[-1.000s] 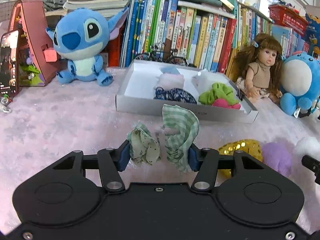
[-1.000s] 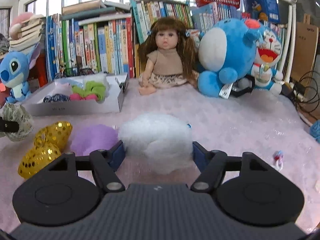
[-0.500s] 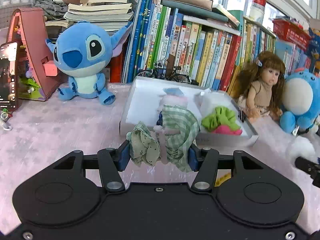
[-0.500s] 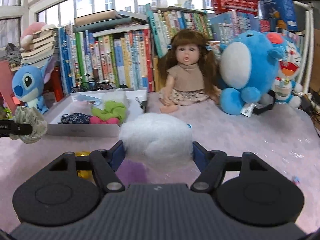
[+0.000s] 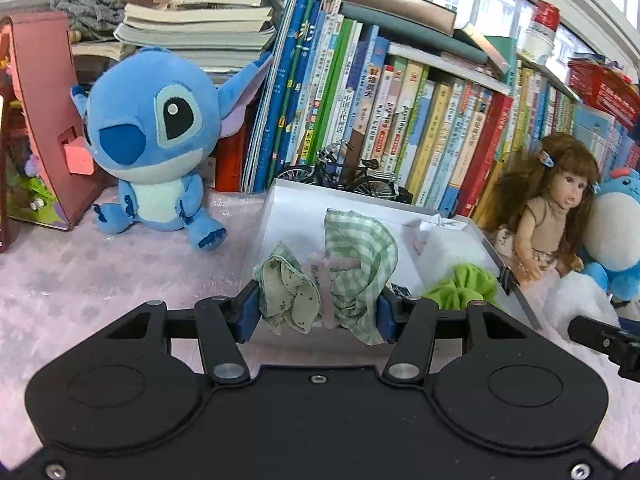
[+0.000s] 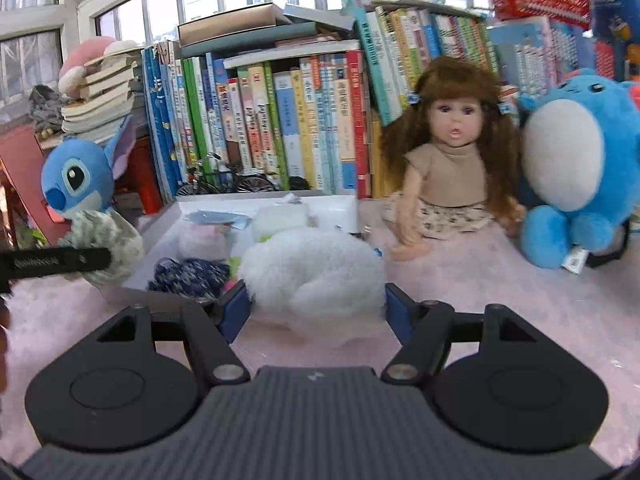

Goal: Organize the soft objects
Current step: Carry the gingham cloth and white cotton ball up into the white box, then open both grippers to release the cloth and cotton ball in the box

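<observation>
between the blue pads of the left gripper (image 5: 318, 308) sits a bunched green fabric scrunchie (image 5: 332, 276), checked cloth on one side and a small-print ruffle on the other, with a pale pink core; both pads press into it, so the jaws are closed on it rather than free. it hangs clear of the pink tablecloth (image 5: 100, 272), directly in front of the white tray (image 5: 516, 276) and, as the left wrist view frames it, just over the tray's near edge. the tray's long axis runs left to right across this view, so the drop point lies straight ahead along the fingers, not to either side

the right gripper (image 6: 314, 304) clamps a white fluffy pom (image 6: 314, 268), the fluff bulging between its pads. from the right wrist view the tray (image 6: 168, 216) lies ahead and to the left of the pom, with a dark blue scrunchie (image 6: 188, 276), a pale pink piece (image 6: 200, 240) and a white piece (image 6: 280, 216) already inside; a lime green scrunchie (image 5: 464, 284) shows in the left view at the tray's right end

judging by these views, the left hand is the nearer to the tray and better lined up; the right must come across leftward, and the left finger (image 6: 56, 262) with its scrunchie already stands beside the tray's left end, so the two should not crowd the same spot

beyond the tray stand a blue plush (image 5: 156, 140), a doll (image 5: 556, 216) and a row of books (image 5: 380, 120)
</observation>
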`<action>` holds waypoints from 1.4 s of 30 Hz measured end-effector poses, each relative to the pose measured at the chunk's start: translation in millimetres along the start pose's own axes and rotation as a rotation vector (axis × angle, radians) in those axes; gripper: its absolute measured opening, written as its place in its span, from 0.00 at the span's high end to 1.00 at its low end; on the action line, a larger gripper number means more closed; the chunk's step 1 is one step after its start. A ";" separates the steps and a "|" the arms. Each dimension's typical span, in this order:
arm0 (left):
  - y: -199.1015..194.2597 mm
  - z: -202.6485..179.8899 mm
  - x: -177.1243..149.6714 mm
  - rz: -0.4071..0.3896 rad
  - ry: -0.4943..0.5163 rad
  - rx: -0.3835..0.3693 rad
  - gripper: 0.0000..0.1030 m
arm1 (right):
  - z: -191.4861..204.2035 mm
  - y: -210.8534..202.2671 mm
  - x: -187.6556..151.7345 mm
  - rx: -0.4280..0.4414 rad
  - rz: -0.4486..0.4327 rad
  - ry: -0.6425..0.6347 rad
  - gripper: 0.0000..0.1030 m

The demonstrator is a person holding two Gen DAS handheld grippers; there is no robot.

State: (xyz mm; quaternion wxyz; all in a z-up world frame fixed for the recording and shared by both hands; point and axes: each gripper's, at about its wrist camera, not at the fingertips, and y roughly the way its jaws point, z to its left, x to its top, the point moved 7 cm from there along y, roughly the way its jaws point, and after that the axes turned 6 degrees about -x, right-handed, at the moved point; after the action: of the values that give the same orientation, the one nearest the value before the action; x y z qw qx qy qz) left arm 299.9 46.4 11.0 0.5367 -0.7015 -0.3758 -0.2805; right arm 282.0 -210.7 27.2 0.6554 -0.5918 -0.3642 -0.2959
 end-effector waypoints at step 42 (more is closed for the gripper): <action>87.9 7.3 -9.0 0.059 0.013 0.065 0.46 | 50.1 115.4 2.8 0.065 0.136 -0.024 0.29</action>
State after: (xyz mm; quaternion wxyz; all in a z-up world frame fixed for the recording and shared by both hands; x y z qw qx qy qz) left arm 367.6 38.9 -45.8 0.5696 -0.6926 -0.3603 -0.2569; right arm 371.6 -146.6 -33.4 0.6886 -0.5971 -0.3404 -0.2312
